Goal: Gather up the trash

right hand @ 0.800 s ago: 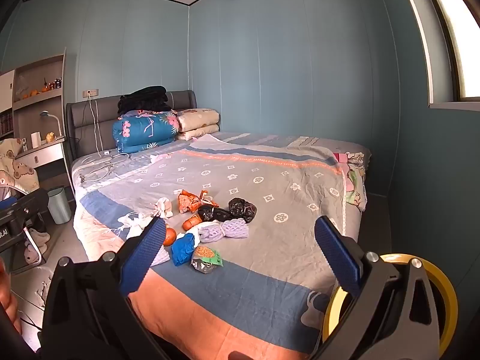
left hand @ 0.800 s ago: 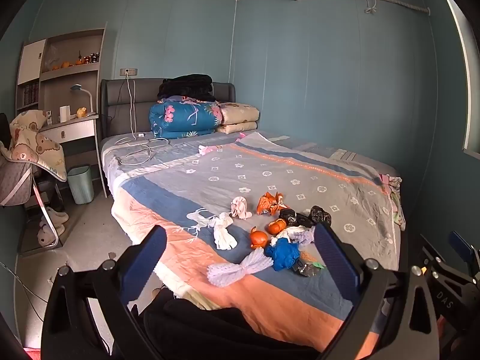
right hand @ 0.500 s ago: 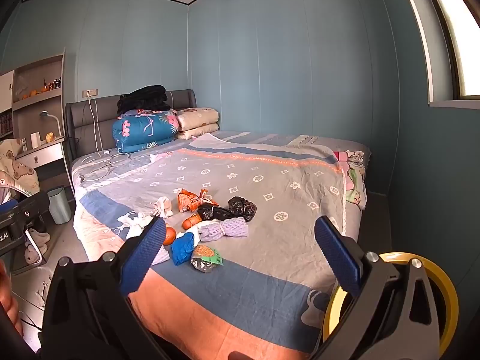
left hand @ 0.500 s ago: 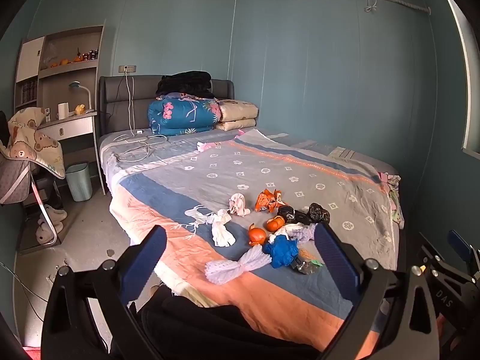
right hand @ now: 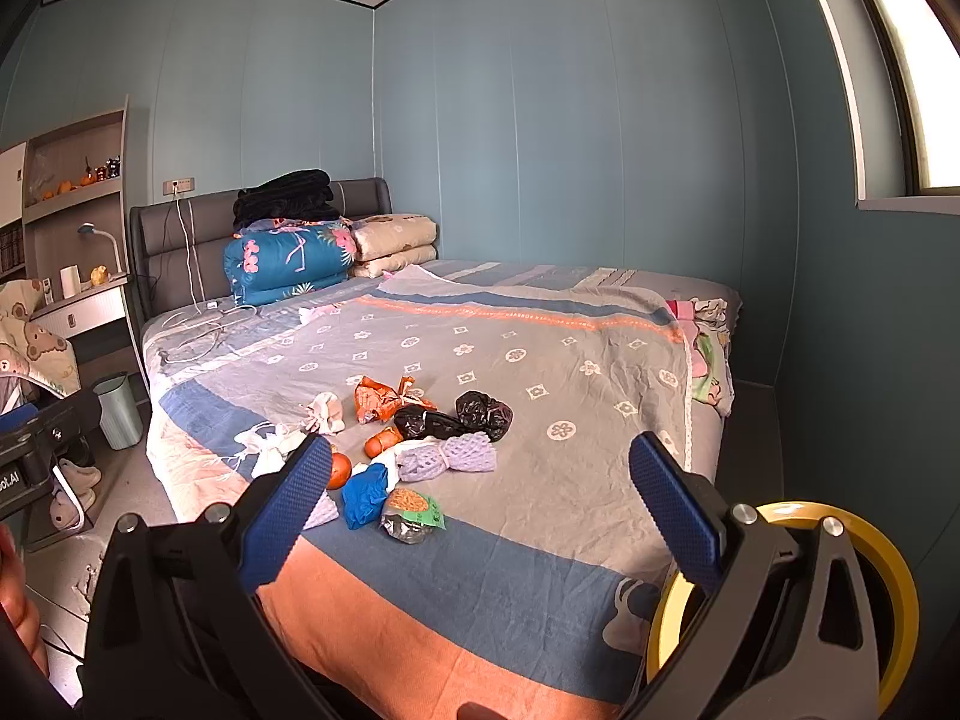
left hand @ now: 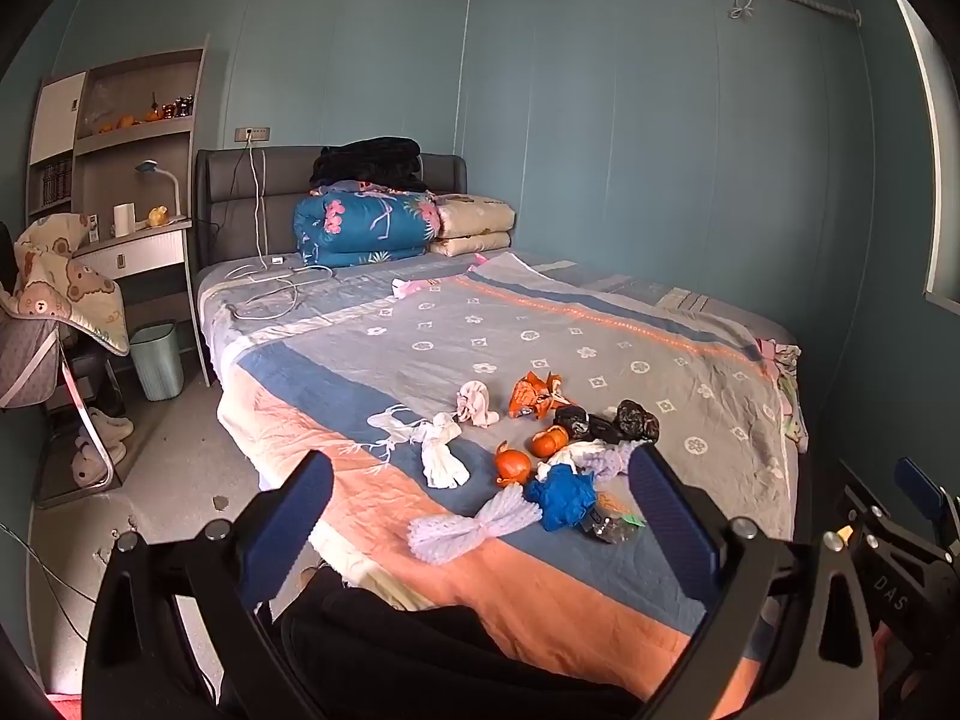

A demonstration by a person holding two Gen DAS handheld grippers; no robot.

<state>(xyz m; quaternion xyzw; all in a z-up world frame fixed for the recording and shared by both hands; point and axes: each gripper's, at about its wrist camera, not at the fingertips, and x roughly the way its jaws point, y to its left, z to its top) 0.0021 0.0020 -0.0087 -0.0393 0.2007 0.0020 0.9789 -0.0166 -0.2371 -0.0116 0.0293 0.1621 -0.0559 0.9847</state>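
Note:
Trash lies in a cluster near the foot of the bed (left hand: 384,378): an orange wrapper (left hand: 534,394), black bags (left hand: 606,421), orange peels (left hand: 513,463), a blue crumpled piece (left hand: 564,495), white foam netting (left hand: 474,523), white tissues (left hand: 443,456) and a small snack packet (left hand: 613,525). The right wrist view shows the same pile: the orange wrapper (right hand: 384,399), black bags (right hand: 456,417), lilac netting (right hand: 447,456) and snack packet (right hand: 411,516). My left gripper (left hand: 480,528) and right gripper (right hand: 480,510) both stand open, short of the pile, holding nothing.
A pale green waste bin (left hand: 157,353) stands on the floor left of the bed, beside a desk with shelves (left hand: 126,180). Folded quilts (left hand: 360,228) and charger cables (left hand: 270,294) lie at the bed's head. A yellow-rimmed round container (right hand: 900,588) sits low at the right.
The left wrist view has tilted up a little, so the bed and trash sit slightly lower in frame. The right wrist view is nearly unchanged. Both grippers stay open.

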